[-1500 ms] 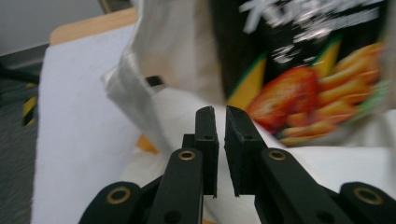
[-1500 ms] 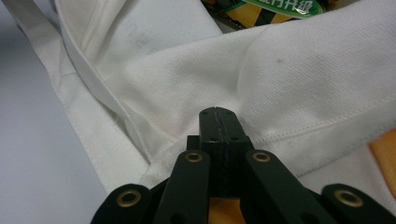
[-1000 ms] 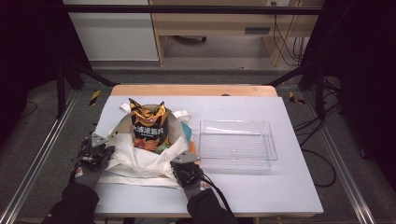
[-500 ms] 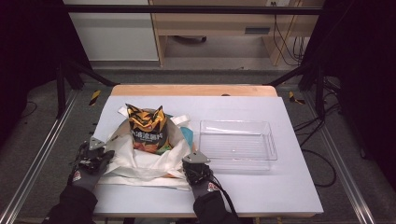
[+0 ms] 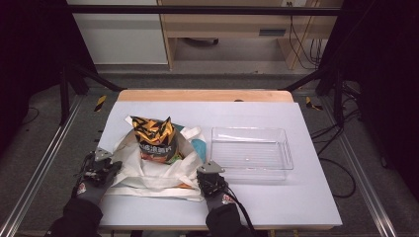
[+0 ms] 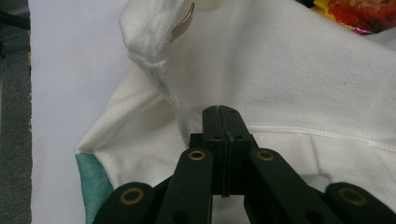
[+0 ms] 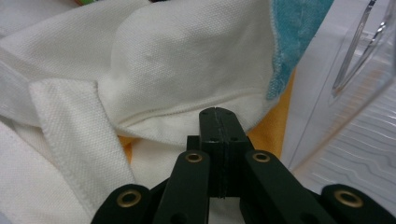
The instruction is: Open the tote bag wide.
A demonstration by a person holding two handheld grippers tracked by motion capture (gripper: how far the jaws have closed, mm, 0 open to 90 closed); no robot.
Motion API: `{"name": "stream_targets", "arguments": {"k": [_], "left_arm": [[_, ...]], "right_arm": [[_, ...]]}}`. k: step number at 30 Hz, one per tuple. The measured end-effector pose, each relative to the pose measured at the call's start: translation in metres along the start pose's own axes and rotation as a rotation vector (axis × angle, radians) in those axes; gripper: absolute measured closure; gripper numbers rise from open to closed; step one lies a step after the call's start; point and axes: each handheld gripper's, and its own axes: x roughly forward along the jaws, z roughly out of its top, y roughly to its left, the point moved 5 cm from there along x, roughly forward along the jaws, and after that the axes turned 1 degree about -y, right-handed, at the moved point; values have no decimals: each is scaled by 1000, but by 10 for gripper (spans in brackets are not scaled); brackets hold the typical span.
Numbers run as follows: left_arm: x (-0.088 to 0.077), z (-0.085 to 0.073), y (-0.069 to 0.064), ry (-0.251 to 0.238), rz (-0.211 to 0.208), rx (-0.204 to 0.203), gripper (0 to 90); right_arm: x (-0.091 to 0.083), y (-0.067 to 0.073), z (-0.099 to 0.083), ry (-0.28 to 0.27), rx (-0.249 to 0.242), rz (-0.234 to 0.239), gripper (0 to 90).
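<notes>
While both claws, left claw (image 5: pixel 109 167) and right claw (image 5: pixel 207 178), pinch the white bag's (image 5: pixel 158 170) near rim, unpacking seems underway; next, freeing the snack packet (image 5: pixel 154 139) calls for spreading that rim.

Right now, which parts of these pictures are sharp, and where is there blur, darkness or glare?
High view: the table is evenly lit and the room at both sides is almost black. Left gripper view: the white bag is sharp and the snack packet at the top corner is blurred. Right gripper view: the clear tray is soft, with bright streaks of glare on its wall.

The snack bag (image 5: pixel 154 139) now sits lower, seemingly, in the white bag (image 5: pixel 153 173).
</notes>
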Motion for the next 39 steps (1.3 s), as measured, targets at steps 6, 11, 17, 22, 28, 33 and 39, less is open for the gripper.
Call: {"name": "stream_targets", "arguments": {"k": [6, 11, 17, 22, 28, 33, 39], "left_arm": [[2, -1, -1, -1, 8, 9, 890], [1, 0, 0, -9, -4, -1, 879], [-2, 2, 1, -40, -21, -12, 834], [-7, 7, 2, -87, -26, -13, 752], [-14, 12, 1, -139, -39, -28, 692], [-25, 18, 1, -191, -46, -39, 641], [-35, 23, 0, -232, -55, -60, 595]], "right_arm": [[0, -1, 0, 4, 3, 5, 900], [-1, -1, 0, -5, 5, 8, 900], [-2, -1, 1, -28, 0, 7, 900], [-6, 0, 5, -68, 2, 21, 882], [-12, 3, 14, -111, 1, 45, 856], [-17, 6, 21, -144, -7, 62, 834], [-26, 9, 30, -189, -14, 96, 802]]}}
